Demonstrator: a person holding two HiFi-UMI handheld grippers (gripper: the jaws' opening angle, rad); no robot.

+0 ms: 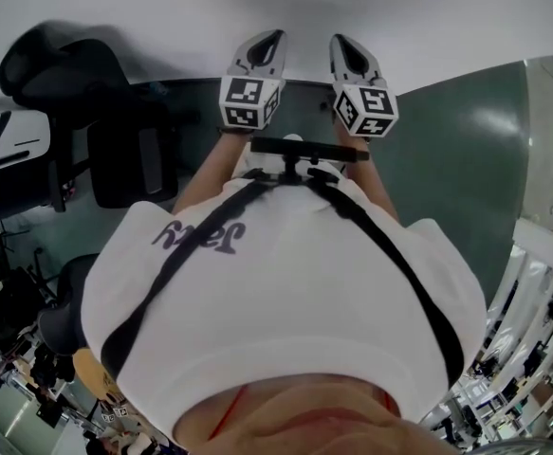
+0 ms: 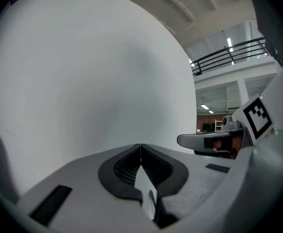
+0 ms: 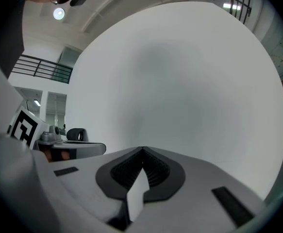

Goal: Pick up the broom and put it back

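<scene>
No broom shows in any view. In the head view my left gripper (image 1: 268,38) and right gripper (image 1: 344,44) are held side by side in front of the person's chest, both pointing at a plain white wall (image 1: 162,3). Seen from the left gripper view, the left gripper (image 2: 141,147) has its jaws meeting with nothing between them. The right gripper view shows the right gripper (image 3: 142,150) the same way, jaws together and empty. Each gripper view also catches the other gripper at its side: the right gripper (image 2: 214,141) and the left gripper (image 3: 68,149).
A black office chair (image 1: 86,112) stands at the left by the wall. Dark green floor (image 1: 466,140) runs along the wall's foot to the right. A white railing (image 1: 542,254) sits at the right edge. More black equipment (image 1: 10,320) is at the lower left.
</scene>
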